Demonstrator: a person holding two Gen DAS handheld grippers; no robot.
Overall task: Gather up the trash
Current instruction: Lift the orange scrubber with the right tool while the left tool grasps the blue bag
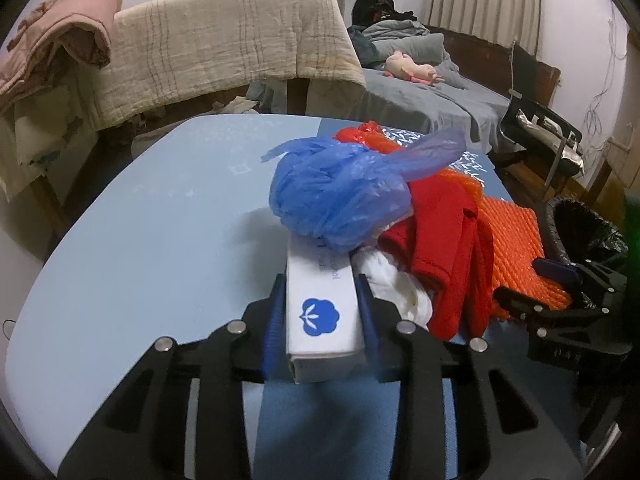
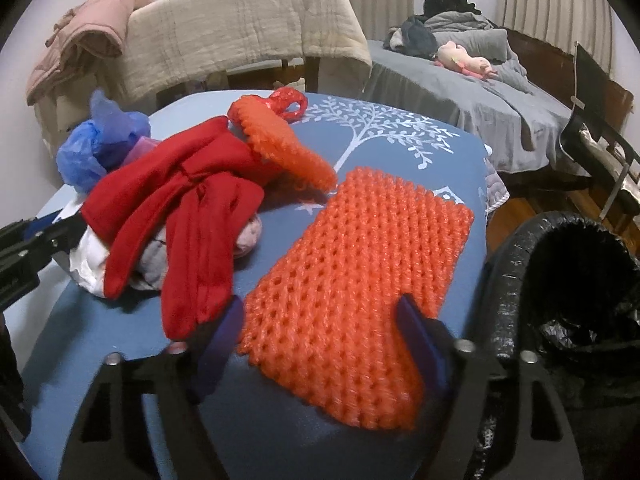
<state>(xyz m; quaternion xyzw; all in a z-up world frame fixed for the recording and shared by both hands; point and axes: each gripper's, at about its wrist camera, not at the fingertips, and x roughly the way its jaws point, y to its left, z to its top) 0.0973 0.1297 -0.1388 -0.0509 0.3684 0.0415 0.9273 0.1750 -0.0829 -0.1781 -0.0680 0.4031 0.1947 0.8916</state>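
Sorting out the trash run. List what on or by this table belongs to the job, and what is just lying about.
Job:
- white box, clamped in left gripper
- blue plastic bag
- orange foam net, between the open right gripper fingers
- lined bin

Lying about:
- red cloth
- pink soft toy on bed
- beige quilt

Blue table: orange foam net, red cloth, blue bag, white box.
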